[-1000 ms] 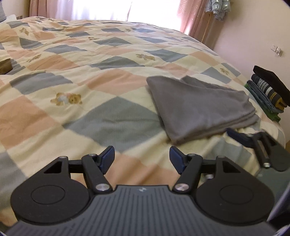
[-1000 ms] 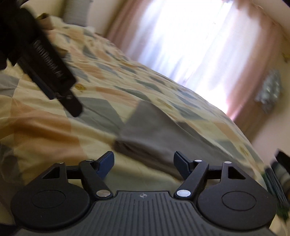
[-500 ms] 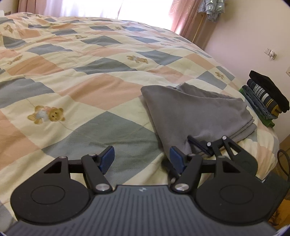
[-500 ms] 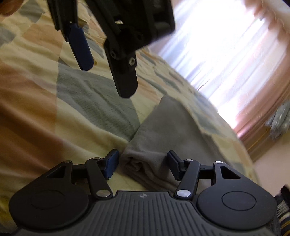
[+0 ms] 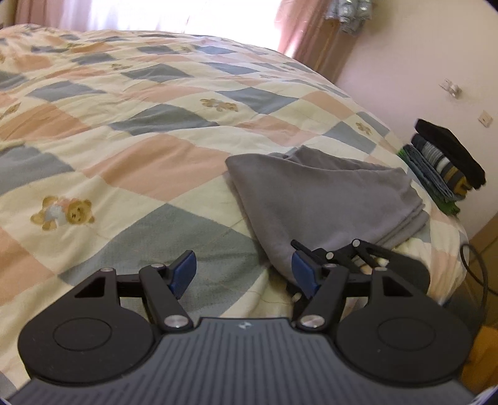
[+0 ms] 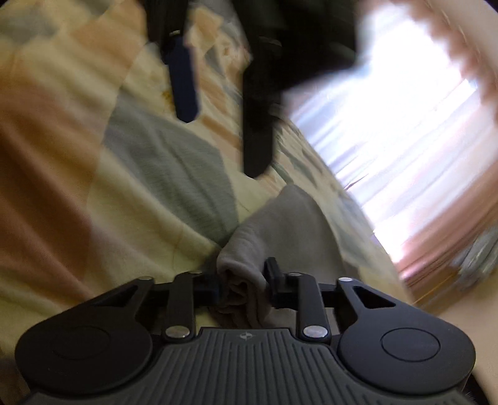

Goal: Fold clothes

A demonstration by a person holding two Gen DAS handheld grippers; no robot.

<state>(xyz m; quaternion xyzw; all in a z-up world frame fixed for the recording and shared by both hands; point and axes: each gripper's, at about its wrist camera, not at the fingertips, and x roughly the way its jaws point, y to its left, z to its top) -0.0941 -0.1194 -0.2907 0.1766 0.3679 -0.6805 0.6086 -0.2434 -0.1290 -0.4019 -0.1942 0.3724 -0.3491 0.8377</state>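
Observation:
A folded grey garment lies on the patchwork bedspread near the bed's right edge. My left gripper is open and empty, hovering over the bedspread just left of the garment's near corner. My right gripper is shut on that near corner of the grey garment; it also shows in the left wrist view, right behind my left gripper's right finger. In the blurred right wrist view, the left gripper's fingers hang above the bedspread.
A stack of folded clothes, black on top, sits at the bed's far right edge by the wall. Curtains and a bright window are behind the bed. A cable hangs off the bed's right side.
My right gripper has moved onto the garment's near corner and shut on it. My left gripper has shifted right, closer to the garment, and stayed open.

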